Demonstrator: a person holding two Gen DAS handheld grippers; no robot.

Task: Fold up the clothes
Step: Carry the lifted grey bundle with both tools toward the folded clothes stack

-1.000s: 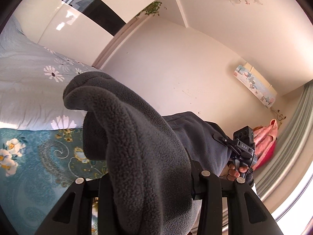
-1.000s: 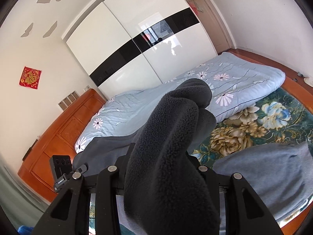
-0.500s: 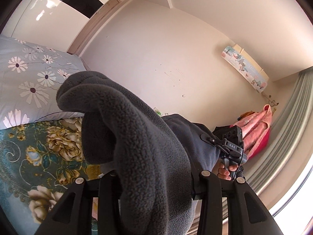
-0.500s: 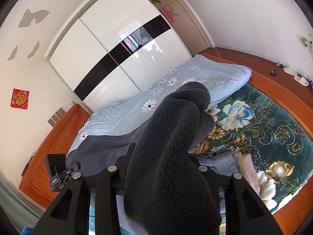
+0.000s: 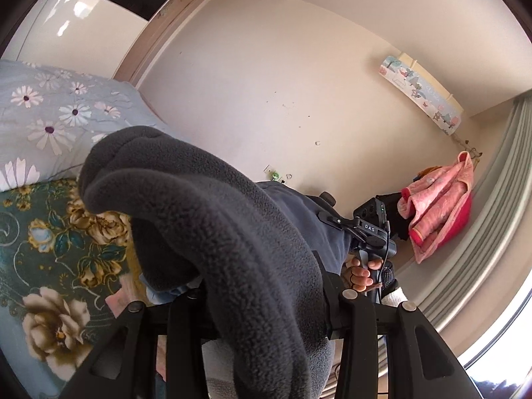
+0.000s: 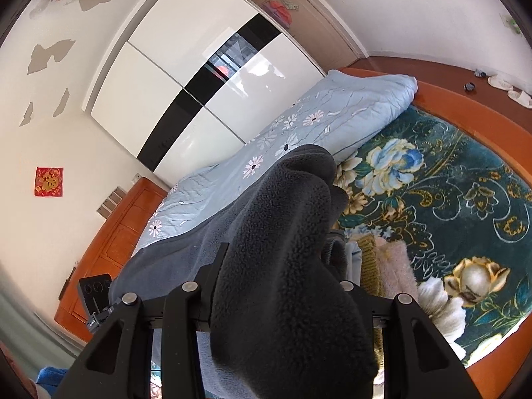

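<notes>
A dark grey fleece garment (image 5: 232,232) is held up between my two grippers above the bed. My left gripper (image 5: 256,302) is shut on one bunched edge of it; the fleece bulges forward over the jaws and hides the fingertips. My right gripper (image 6: 266,292) is shut on the other edge (image 6: 286,232) in the same way. The garment's smooth grey side (image 6: 186,252) stretches left towards the other gripper (image 6: 96,296). In the left wrist view the right gripper (image 5: 372,232) shows with the hand on it.
The bed carries a teal floral spread (image 6: 449,199) and a folded light blue quilt (image 6: 332,116). Folded clothes (image 6: 392,266) lie on the spread below the fleece. A white wardrobe (image 6: 199,83) stands behind. A pink garment (image 5: 439,206) hangs by the curtain.
Both grippers have swung with the fleece still held; the views now show more of the teal spread and less of the quilt. A grey garment seen earlier on the bed is out of view.
</notes>
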